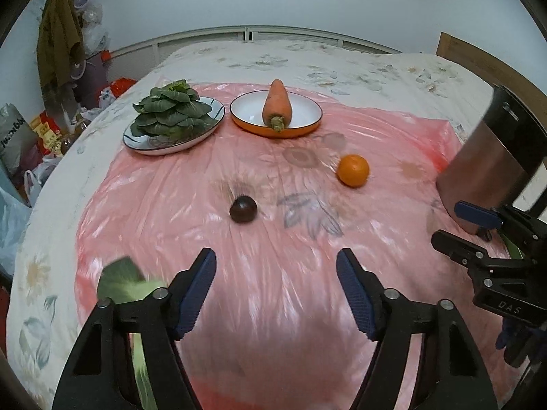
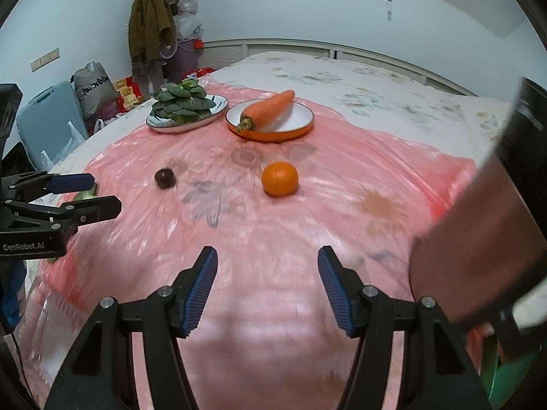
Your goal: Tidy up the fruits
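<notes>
An orange [image 1: 353,170] [image 2: 280,178] and a dark round fruit [image 1: 243,208] [image 2: 165,178] lie on a pink plastic sheet [image 1: 273,239] [image 2: 273,225] spread over a bed. A carrot [image 1: 277,104] [image 2: 268,109] lies in an orange-rimmed white plate [image 1: 304,109] [image 2: 301,116]. Leafy greens [image 1: 171,109] [image 2: 181,100] sit on a dark-rimmed plate [image 1: 212,130] [image 2: 218,109]. My left gripper [image 1: 276,294] [image 2: 102,193] is open and empty, near the sheet's front. My right gripper [image 2: 267,288] [image 1: 454,222] is open and empty, in front of the orange.
A metal cylinder pot [image 1: 489,164] [image 2: 478,232] stands at the right. A green leaf [image 1: 123,280] lies by my left fingers. Bags and clutter [image 1: 41,136] [image 2: 95,89] crowd the floor left of the bed. A wooden headboard [image 1: 478,58] is at the far right.
</notes>
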Motion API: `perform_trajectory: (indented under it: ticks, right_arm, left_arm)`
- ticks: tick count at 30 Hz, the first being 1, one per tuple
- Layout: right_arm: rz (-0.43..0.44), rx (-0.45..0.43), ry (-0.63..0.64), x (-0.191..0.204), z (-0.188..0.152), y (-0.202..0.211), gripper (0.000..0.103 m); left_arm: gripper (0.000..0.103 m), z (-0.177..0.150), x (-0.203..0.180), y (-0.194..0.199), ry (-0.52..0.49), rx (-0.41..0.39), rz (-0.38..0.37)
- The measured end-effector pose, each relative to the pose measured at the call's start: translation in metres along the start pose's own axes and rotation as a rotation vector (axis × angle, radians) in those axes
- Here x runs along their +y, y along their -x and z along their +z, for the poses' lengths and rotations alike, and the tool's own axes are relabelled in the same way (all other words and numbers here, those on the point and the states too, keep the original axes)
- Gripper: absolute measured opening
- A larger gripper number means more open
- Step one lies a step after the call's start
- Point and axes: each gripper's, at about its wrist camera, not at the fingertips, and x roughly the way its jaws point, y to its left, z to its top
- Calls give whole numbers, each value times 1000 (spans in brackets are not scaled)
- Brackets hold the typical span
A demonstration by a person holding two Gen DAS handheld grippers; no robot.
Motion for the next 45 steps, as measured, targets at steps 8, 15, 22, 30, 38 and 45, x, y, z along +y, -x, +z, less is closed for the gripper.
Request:
perform_trajectory:
  ticks: [8,15,22,30,38,45]
  right_arm:
    - [14,-2,17,-11,40,-52,96]
    - [21,0,-5,-21,61,-94,96]
    - [7,32,28,-16,66,-123,96]
    - [-13,80,29,-18,65,-146,96]
    - [2,102,37,-17,63,-155,78]
    - [42,97,5,-23,62,-155,62]
  left_arm:
    - [43,17,16,-52,-13,75,-12]
    - [37,22,24,-76,-13,80,-1]
    - [35,26,27,-87,-37,75,-5]
    - [33,27,31,-96,-54,82,10]
    - [32,31,35,-103,-31,83,-4]
    - [23,30,41,-103,-17,80,-15]
